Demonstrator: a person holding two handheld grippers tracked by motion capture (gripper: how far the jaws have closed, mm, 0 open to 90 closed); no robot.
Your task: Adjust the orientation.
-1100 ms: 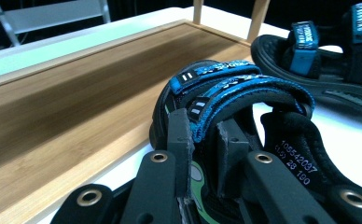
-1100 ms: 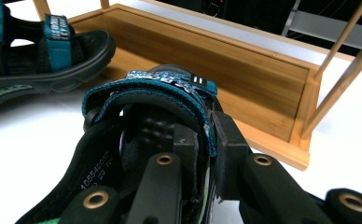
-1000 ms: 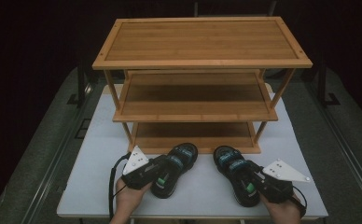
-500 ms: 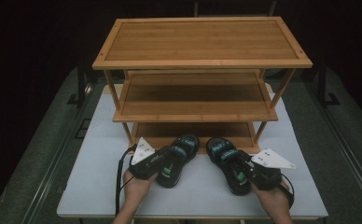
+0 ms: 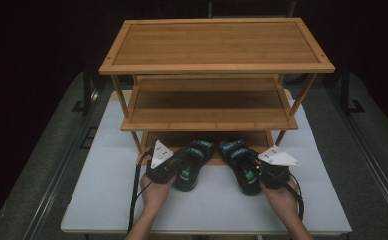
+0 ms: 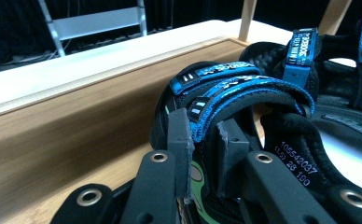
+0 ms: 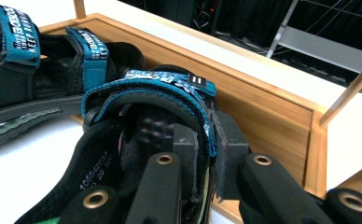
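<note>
High view: 2 grippers clamp sandals at rack.

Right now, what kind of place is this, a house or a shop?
Probably neither: it looks like a recording workspace. A wooden shoe rack stands on a white table with darkness around, and handheld grippers carry two sandals.

Front lip of bottom shelf bars way at 12 o'clock; toes of my two sandals already at it. Middle shelf low overhead, slot beneath shallow. Rack legs close at 10 and 2. Counter bare at 9, 3, 6.
</note>
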